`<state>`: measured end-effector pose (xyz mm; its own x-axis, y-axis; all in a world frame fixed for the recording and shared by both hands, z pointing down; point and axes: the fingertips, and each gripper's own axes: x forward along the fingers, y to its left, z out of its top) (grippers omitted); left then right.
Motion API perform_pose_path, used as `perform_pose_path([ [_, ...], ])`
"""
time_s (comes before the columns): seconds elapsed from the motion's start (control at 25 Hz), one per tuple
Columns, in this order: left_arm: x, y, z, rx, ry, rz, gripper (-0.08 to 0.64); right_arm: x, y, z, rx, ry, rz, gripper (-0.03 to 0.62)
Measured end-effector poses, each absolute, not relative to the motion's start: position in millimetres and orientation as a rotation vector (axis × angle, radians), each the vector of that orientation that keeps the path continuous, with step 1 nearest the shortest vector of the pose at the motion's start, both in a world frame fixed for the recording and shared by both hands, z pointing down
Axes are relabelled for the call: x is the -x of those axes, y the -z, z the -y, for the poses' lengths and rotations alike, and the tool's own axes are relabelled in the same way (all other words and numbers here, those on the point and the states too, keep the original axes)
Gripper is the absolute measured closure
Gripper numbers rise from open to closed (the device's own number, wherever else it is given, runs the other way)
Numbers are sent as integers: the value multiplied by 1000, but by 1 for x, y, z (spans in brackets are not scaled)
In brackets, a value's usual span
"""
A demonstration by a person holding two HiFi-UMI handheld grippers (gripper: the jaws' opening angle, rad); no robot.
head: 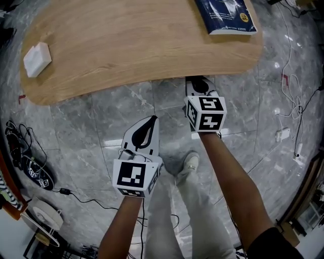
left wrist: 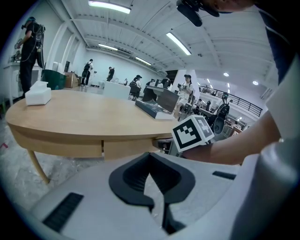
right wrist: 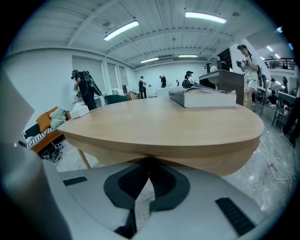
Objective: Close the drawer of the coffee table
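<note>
Okay, R side first. The right gripper [head: 199, 84] is clenched, tips together w/ nothing between them, nose up at the front edge of the coffee table [head: 126, 45], approx where the drawer [left wrist: 129, 146] sits. Shut jaws make sense here: closing needs a push, not a grab, and a closed nose gives one blunt point to press w/.

From the left gripper view the drawer front reads as a panel in the apron under the top, w/ one seam showing at its left end. It looks flush, or v. nearly flush, w/ the wood beside it. Head view shows nothing sticking out past the tabletop edge either, so my guess is the drawer is in, or a hair short. Can't tell whether the R tips touch the front or sit just shy of it.

The left gripper [head: 152, 119] is also clamped shut on nothing, over the grey floor [head: 91, 121], apart from the table and pointed toward it. I read that as parked, so it won't foul the push.

Book [head: 228, 15] and white box [head: 37, 59] sit on top at opposite ends, no part in this.
</note>
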<state>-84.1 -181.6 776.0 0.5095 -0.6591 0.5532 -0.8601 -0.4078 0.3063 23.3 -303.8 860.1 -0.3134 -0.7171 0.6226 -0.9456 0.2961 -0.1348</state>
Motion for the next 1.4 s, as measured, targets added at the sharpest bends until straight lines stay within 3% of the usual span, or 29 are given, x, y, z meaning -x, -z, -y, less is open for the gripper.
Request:
perform_pose_path([
  [0.8, 75, -766, 173, -2206, -482, 1234, 557, -23, -846, 277, -1450, -698, 2134, 580],
  [1.4, 58, -697, 174, -2241, -464, 1249, 557, -36, -759, 249, -1373, -645, 2187, 580],
])
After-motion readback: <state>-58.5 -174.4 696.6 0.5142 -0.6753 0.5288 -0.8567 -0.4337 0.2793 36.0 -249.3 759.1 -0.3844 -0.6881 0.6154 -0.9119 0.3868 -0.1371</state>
